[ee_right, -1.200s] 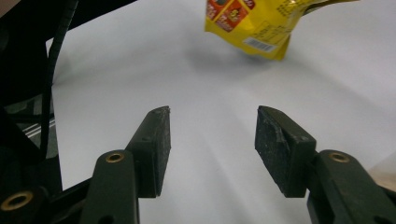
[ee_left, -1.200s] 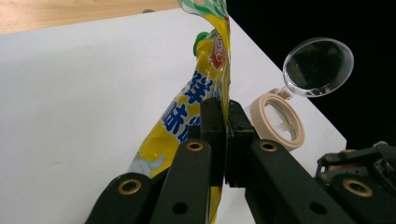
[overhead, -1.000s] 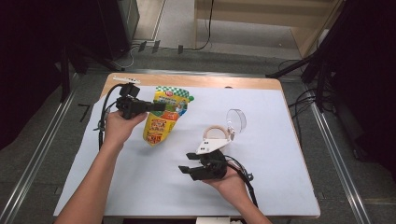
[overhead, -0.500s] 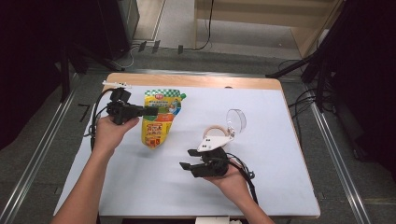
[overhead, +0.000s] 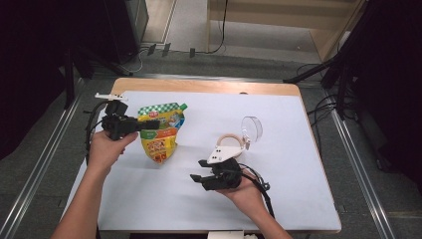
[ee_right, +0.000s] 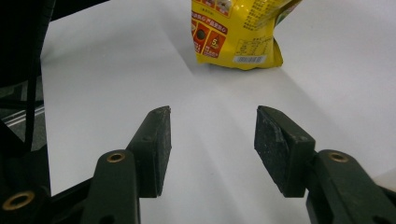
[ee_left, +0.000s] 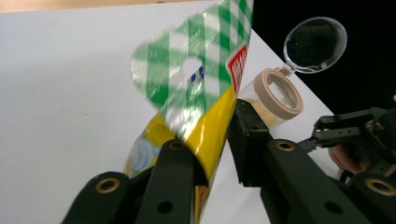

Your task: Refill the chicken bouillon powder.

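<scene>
pouch: our yellow stand-up pouch (overhead: 160,133) with the green-checked top lies on the white mat (overhead: 298,199), left of centre, its checked top edge toward the far side of the table.
left gripper: our left gripper (overhead: 149,124) reaches in from the pouch's left side at its upper part; in the left gripper view the pouch's edge (ee_left: 196,93) sits between the jaws, one pad against the film, the other standing off it with a gap. Its jaws have just been opening, so we read this as a grip being let go.
jar: the small clear jar (overhead: 234,144) with the tan rim lies to the right of the pouch, well apart from it, its clear flip lid (overhead: 252,128) hinged open.
right gripper: our right gripper (overhead: 199,178) rests low on the mat in front of the jar, jaws half spread with nothing between them, pointing toward the pouch's bottom end (ee_right: 236,37).
step in hand: we judge that we are setting the pouch down and releasing it.
next move: we should widen the left jaws until both pads clear the film, then draw the gripper back leftward without dragging the pouch.
</scene>
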`<state>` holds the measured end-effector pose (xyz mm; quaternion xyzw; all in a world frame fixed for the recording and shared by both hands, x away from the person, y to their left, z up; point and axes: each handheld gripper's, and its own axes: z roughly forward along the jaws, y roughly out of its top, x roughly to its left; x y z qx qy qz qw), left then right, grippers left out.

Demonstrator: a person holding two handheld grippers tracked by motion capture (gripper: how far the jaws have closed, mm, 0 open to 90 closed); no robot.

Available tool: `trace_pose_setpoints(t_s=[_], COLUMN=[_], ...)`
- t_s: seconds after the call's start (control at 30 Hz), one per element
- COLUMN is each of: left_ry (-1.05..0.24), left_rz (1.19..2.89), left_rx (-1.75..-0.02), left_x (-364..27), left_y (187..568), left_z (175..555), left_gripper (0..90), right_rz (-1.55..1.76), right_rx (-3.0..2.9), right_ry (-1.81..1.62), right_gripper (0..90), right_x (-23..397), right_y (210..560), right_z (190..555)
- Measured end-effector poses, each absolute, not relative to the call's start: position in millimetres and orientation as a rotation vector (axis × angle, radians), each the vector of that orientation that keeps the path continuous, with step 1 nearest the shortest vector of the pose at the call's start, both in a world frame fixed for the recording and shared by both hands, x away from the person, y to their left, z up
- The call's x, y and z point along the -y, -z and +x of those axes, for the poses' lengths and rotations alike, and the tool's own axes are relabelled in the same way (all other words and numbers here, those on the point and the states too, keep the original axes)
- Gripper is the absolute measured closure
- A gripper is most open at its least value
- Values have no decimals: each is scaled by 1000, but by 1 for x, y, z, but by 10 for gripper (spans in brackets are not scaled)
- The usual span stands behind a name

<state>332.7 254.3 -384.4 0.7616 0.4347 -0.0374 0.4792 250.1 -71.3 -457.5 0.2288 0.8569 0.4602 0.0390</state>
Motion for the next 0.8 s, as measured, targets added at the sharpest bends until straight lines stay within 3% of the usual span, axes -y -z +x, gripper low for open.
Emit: trace_pose_setpoints(t_s=[0.37,0.8], left_ry=[91,107], left_rz=[1843,1851], left_rx=[-1023,-1061], left_x=[-259,-264], left_y=[372,363], left_z=[328,330], left_gripper=[577,521], right_rz=[715,734], right_rx=[-2628,-2645], right_ry=[-1394,-1387], right_gripper=[474,469], right_x=[74,76], right_y=[457,454], right_z=[253,253])
